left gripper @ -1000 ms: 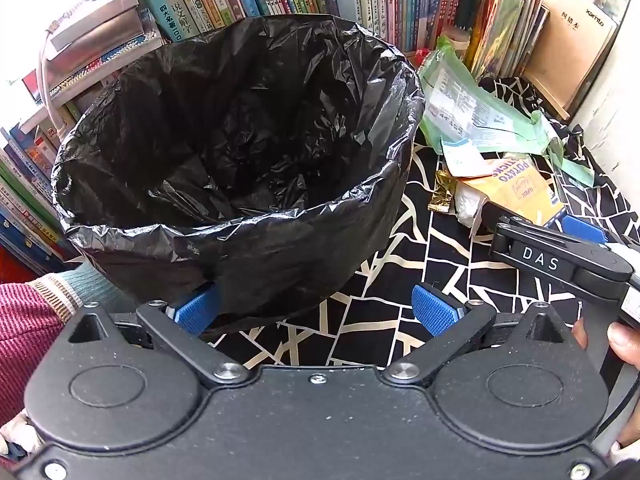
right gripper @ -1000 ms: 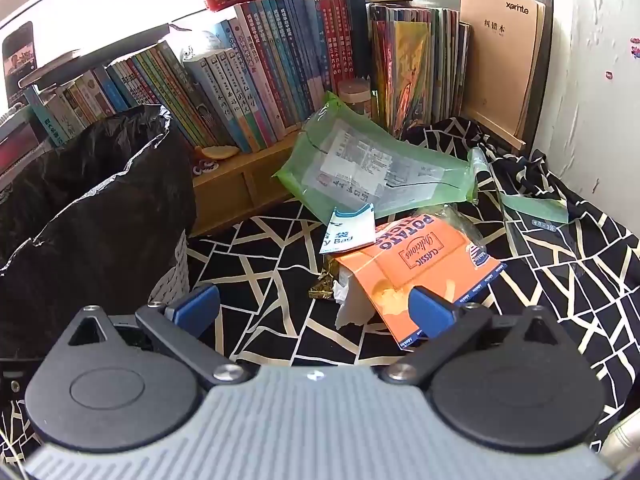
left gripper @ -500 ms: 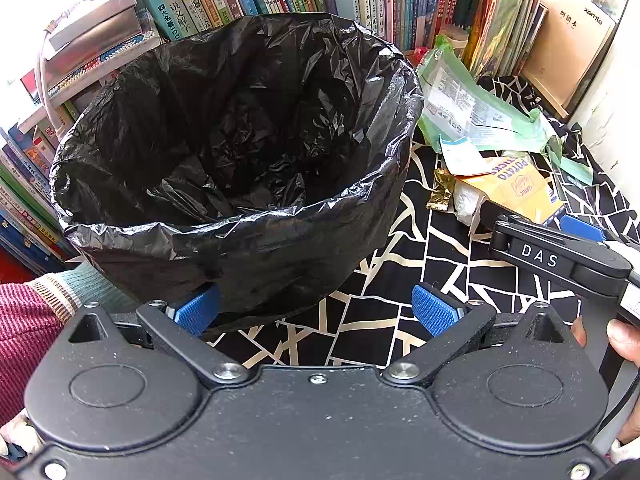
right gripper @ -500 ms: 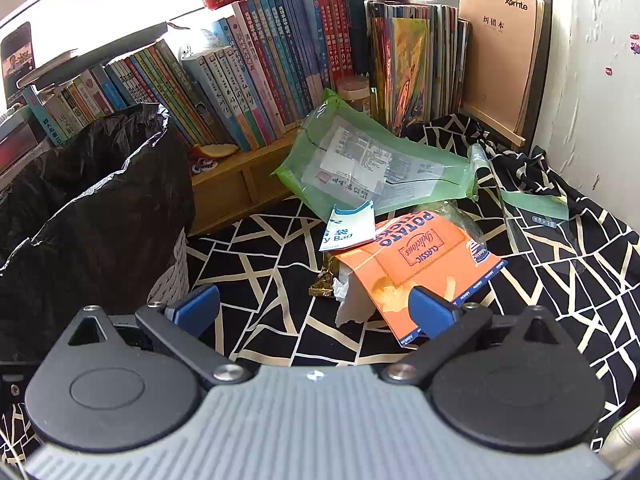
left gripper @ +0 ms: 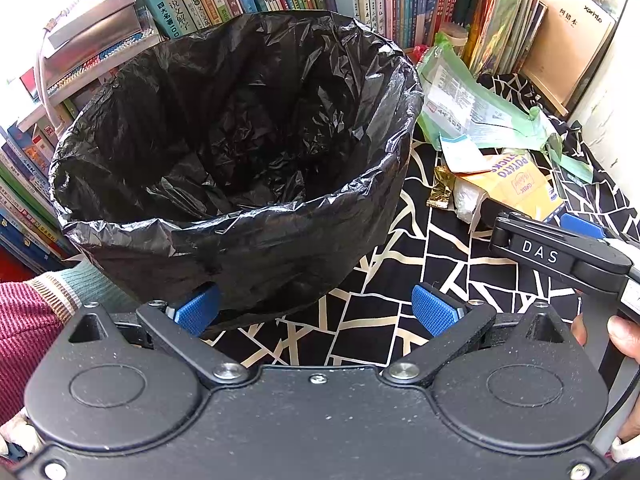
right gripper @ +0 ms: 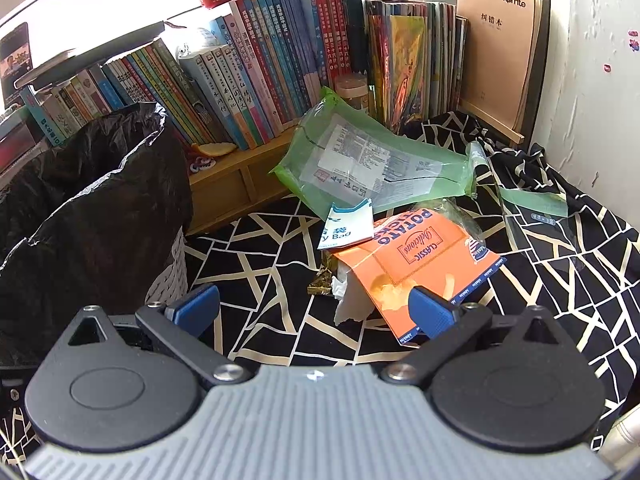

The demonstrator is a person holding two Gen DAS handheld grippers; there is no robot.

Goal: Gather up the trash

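A bin lined with a black bag (left gripper: 240,152) stands on the patterned cloth, its inside showing only the bag. My left gripper (left gripper: 316,312) is open just in front of the bin's near wall, holding nothing. Trash lies to the bin's right: an orange potato-sticks box (right gripper: 416,260), a crumpled white tissue (right gripper: 352,300), a gold wrapper (right gripper: 322,280), a small white and blue packet (right gripper: 346,230) and a green plastic bag (right gripper: 372,164). My right gripper (right gripper: 316,312) is open close to the orange box, its right finger in front of the box's near corner. It also shows at the right of the left wrist view (left gripper: 560,256).
Rows of upright books (right gripper: 256,76) on a low wooden shelf (right gripper: 236,172) line the back. A tan notebook (right gripper: 500,52) leans by the white wall (right gripper: 592,92) on the right. A person's striped sleeve (left gripper: 36,316) is at lower left. The black and cream cloth (right gripper: 264,256) covers the surface.
Both grippers have barely moved. The right gripper has crept slightly forward toward the orange box. Nothing was picked up or let go.
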